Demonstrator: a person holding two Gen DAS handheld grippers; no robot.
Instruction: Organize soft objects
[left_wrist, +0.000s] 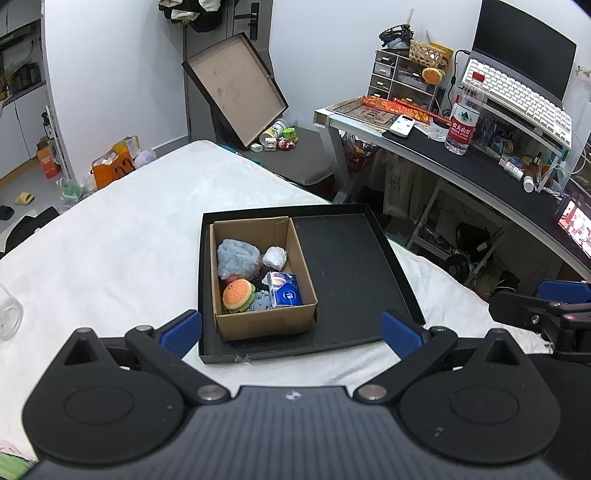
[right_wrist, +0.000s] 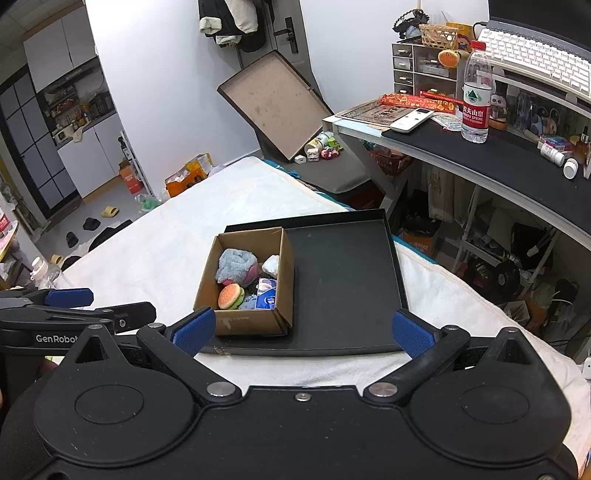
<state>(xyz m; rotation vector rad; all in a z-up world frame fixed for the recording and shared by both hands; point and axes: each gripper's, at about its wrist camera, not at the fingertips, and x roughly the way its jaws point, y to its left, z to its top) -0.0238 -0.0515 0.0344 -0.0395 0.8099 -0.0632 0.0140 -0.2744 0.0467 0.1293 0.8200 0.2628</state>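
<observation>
A cardboard box (left_wrist: 266, 325) (right_wrist: 240, 325) stands in the left half of a flat black tray (left_wrist: 351, 266) (right_wrist: 343, 280) on the white bed. In the box lie a grey-blue plush (left_wrist: 236, 258) (right_wrist: 236, 264), a burger plush (left_wrist: 238, 295) (right_wrist: 231, 296), a white crumpled lump (left_wrist: 275, 256) (right_wrist: 271, 264) and a blue tissue pack (left_wrist: 286, 290) (right_wrist: 267, 293). My left gripper (left_wrist: 291, 332) is open and empty, just before the tray's near edge. My right gripper (right_wrist: 303, 330) is open and empty, also near that edge.
The white bed cover (left_wrist: 129, 240) (right_wrist: 192, 221) spreads left and behind. A black desk (left_wrist: 480, 170) (right_wrist: 498, 155) with a water bottle (left_wrist: 463, 114) (right_wrist: 476, 96) stands right. A box lid (left_wrist: 236, 88) (right_wrist: 273, 103) leans on the wall. A glass (left_wrist: 9, 314) stands at left.
</observation>
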